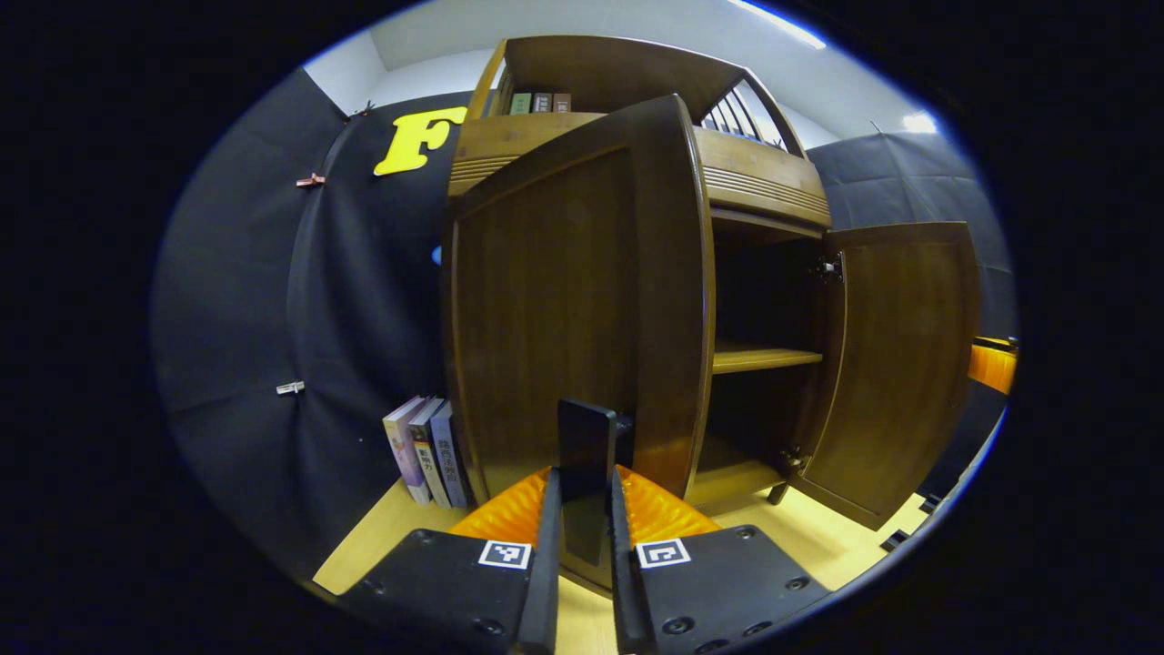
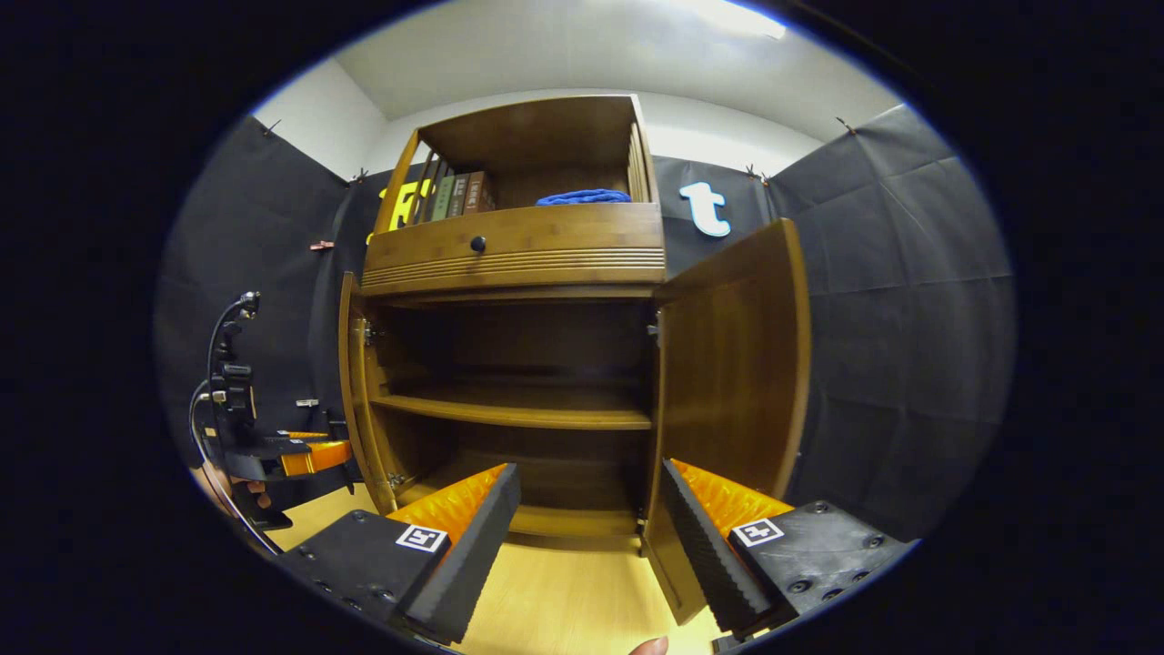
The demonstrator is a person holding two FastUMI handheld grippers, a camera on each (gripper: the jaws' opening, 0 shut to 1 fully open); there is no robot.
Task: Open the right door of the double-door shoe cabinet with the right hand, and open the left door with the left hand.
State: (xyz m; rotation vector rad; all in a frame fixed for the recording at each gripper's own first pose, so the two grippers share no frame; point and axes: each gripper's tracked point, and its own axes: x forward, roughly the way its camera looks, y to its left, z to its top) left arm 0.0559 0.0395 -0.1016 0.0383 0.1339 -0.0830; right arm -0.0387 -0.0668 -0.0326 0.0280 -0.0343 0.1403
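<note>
Both cabinet doors open. Left tool point(image 1: 582, 509) clamped on left door point(image 1: 564, 309) handle point(image 1: 587, 446); right tool point(image 2: 589, 537) fingers apart, near right door point(image 2: 732, 364).

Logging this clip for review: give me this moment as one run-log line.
left hand-held gripper: shut on left door handle | left door: swung open | right hand-held gripper: open, holding nothing | right door: open

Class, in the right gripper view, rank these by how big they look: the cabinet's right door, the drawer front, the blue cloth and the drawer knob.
1. Right door, though it swings toward the camera, so nearness enlarges it.
2. Drawer front.
3. Blue cloth.
4. Drawer knob.
</note>
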